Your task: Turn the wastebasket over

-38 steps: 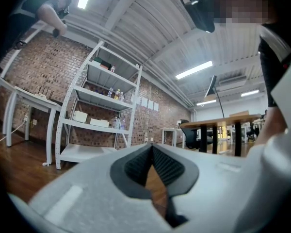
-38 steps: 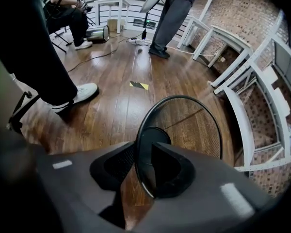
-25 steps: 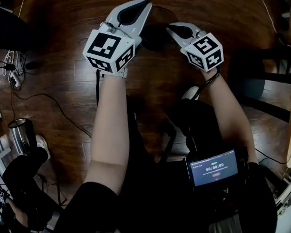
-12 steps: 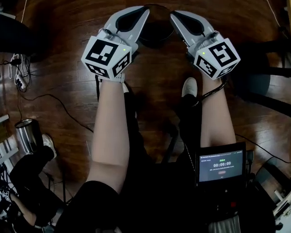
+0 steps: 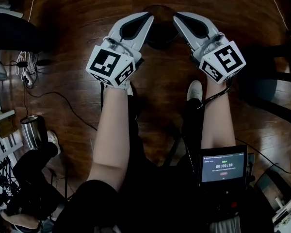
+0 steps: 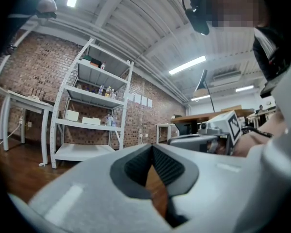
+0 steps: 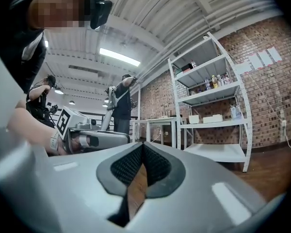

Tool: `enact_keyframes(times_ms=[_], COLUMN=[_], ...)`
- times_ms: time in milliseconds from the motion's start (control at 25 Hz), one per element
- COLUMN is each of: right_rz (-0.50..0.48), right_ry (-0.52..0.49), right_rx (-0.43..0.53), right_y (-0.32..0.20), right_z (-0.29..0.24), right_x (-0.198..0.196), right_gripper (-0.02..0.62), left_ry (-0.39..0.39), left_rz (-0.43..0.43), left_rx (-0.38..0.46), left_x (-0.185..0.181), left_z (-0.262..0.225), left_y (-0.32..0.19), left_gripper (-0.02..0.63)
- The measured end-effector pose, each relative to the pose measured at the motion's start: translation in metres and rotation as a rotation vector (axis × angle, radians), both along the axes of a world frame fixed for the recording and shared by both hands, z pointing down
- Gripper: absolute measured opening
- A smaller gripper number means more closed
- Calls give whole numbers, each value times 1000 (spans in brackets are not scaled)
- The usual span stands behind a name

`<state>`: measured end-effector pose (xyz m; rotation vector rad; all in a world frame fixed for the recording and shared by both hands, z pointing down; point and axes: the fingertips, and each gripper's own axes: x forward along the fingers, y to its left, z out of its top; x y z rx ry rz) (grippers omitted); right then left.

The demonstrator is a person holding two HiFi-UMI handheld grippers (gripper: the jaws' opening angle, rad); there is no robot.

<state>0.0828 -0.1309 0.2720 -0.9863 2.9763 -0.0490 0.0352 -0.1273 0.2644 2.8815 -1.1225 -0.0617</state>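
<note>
The wastebasket [image 5: 160, 32] is a dark round shape on the wooden floor, seen from above in the head view. Part of it is hidden behind the two gripper tips, and I cannot tell which way up it stands. My left gripper [image 5: 148, 16] and right gripper [image 5: 176, 16] are held level above it, tips angled toward each other with a gap between them. Both are shut with nothing in their jaws. In the left gripper view the left gripper [image 6: 152, 147] faces the right gripper's cube [image 6: 231, 124]. In the right gripper view the right gripper [image 7: 143, 145] faces the left gripper [image 7: 94, 141].
A steel tumbler [image 5: 31, 131] and a power strip with cables [image 5: 26, 77] lie at the left. A dark chair [image 5: 261, 87] stands at the right. A white shelf unit [image 6: 89, 115] stands against the brick wall. Another person [image 7: 120, 108] stands far off.
My right gripper has risen and moved right in the head view, closer to the camera. The left gripper shifted slightly. More of the wastebasket shows between the tips.
</note>
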Motion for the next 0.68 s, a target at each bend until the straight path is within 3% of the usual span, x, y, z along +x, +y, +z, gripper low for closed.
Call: enact_keyframes(times_ms=[280, 680], right_rz=[-7, -40], right_ry=[-41, -18], right_rx=[2, -16], right_y=[-9, -6], right_z=[0, 17], right_x=[10, -3], right_gripper=[9, 9], left_ry=[-20, -2], left_rz=[-11, -21], left_rx=[-15, -21], left_x=[-7, -9], left_z=[12, 18], left_y=[-7, -13], left_gripper=[2, 2])
